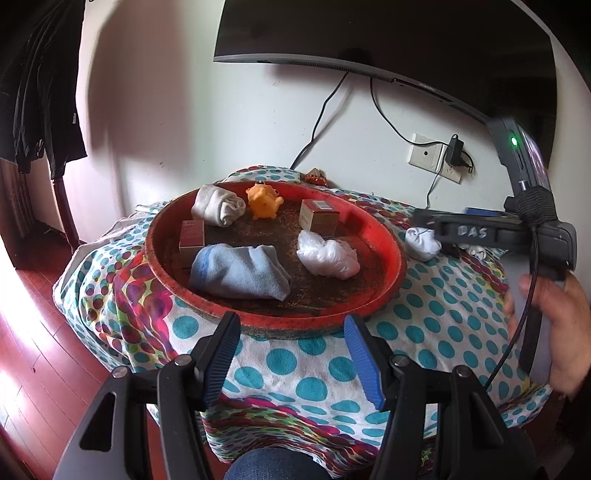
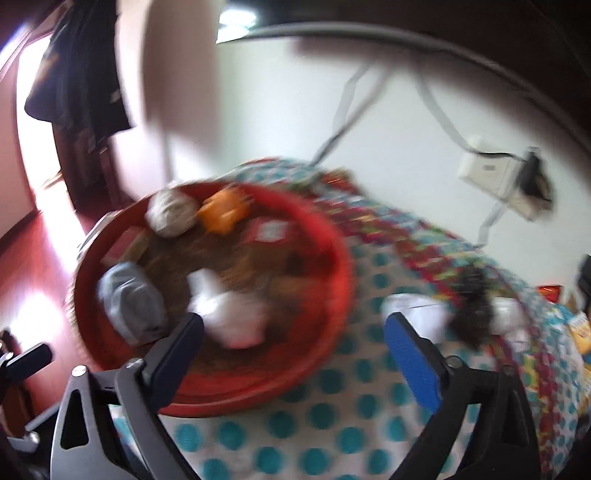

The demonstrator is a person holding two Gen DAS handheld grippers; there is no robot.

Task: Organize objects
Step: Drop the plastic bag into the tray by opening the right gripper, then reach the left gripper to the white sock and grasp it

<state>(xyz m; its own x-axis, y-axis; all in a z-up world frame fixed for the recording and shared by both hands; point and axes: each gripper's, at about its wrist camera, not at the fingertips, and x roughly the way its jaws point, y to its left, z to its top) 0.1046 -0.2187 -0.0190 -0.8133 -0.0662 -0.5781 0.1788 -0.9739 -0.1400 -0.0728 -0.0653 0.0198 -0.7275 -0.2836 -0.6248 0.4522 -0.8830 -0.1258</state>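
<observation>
A red round tray [image 1: 384, 236] on the dotted cloth holds a rolled grey sock [image 1: 218, 206], an orange toy [image 1: 264, 201], two small brown boxes [image 1: 319, 218] [image 1: 192, 240], a folded blue sock [image 1: 240, 271] and a white crumpled bundle [image 1: 327, 254]. My left gripper [image 1: 291, 325] is open and empty, just short of the tray's near rim. The blurred right wrist view shows my right gripper [image 2: 293, 325] open wide and empty over the tray's rim [image 2: 332, 258], with the white bundle [image 2: 236, 317] by its left finger. A rolled white sock [image 1: 423, 242] lies on the cloth right of the tray.
The small table wears a cloth with teal dots [image 1: 314, 373] and stands against a white wall. A monitor [image 1: 369, 33] hangs above, with cables and a wall socket [image 1: 428, 153]. A hand [image 1: 557, 325] holds the right gripper at the right. Dark clothes [image 1: 40, 85] hang at the left over red wooden floor.
</observation>
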